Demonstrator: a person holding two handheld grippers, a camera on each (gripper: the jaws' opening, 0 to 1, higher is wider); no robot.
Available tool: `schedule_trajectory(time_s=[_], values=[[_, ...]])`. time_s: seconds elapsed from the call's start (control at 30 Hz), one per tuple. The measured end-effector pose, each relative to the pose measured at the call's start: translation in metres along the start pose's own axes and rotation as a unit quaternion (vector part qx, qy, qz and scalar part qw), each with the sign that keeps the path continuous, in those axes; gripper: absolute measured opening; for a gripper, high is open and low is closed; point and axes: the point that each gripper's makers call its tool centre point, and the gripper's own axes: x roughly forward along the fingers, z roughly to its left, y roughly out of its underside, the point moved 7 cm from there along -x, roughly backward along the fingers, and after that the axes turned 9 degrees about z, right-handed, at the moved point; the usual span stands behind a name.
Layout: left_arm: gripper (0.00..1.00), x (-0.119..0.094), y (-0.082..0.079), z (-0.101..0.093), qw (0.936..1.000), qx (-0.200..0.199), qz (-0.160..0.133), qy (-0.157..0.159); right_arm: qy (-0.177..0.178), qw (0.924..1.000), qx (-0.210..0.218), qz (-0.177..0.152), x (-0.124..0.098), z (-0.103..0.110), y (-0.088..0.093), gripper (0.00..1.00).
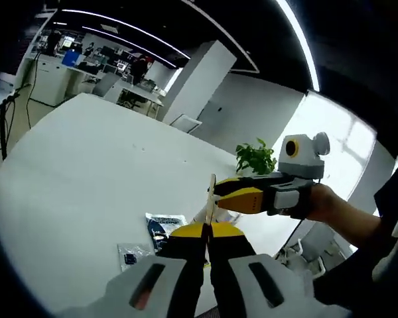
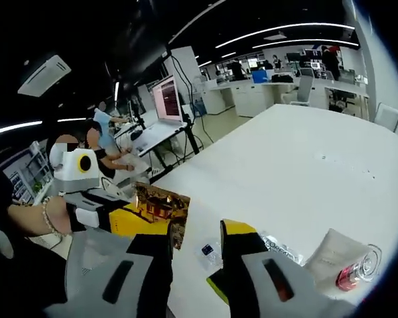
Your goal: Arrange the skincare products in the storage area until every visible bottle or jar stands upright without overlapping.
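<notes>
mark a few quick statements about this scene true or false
1. The left gripper has its jaws closed together. True.
2. The right gripper has its jaws pressed shut. False: there is a clear gap between its two jaws.
3. A small green potted plant stands at the far edge of the white table. True.
4. Flat sachets lie on the table near the left gripper. True.
5. A clear tube with a red end stands upright on the table. False: it lies on its side, seen in the right gripper view.
</notes>
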Motion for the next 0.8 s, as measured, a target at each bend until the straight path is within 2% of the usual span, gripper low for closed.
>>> schedule_trajectory(time_s=[0.13,0.2,0.3,0.37,0.43,0.47,0.57,0.8], values=[[0.0,-0.012,0.0,0.003,0.9999,-0.014,-0.008,0.002,-0.023,0.9996,-0.016,-0.006,0.004,0.007,-0.007,0.28],[0.0,-0.016,-0.001,0.003,0.9988,-0.039,-0.022,0.018,-0.038,0.9991,-0.016,-0.012,0.006,0.012,-0.012,0.27],[0.0,-0.024,0.0,0.003,0.9982,-0.048,-0.028,0.024,-0.049,0.9984,-0.018,-0.021,0.006,0.018,-0.017,0.26],[0.0,-0.029,0.0,0.0,0.9964,-0.062,-0.039,0.041,-0.065,0.9973,-0.02,-0.029,0.007,0.025,-0.021,0.24],[0.0,-0.034,0.001,0.0,0.9926,-0.093,-0.052,0.059,-0.081,0.9956,-0.02,-0.043,0.009,0.03,-0.025,0.24],[0.0,-0.036,0.001,0.0,0.9912,-0.1,-0.055,0.067,-0.086,0.9951,-0.025,-0.043,0.009,0.033,-0.026,0.24],[0.0,-0.043,0.006,0.0,0.992,-0.095,-0.05,0.068,-0.092,0.9946,-0.032,-0.034,0.012,0.04,-0.026,0.25],[0.0,-0.049,0.011,0.0,0.9908,-0.102,-0.042,0.078,-0.118,0.9928,-0.013,-0.014,0.02,0.049,-0.023,0.22]])
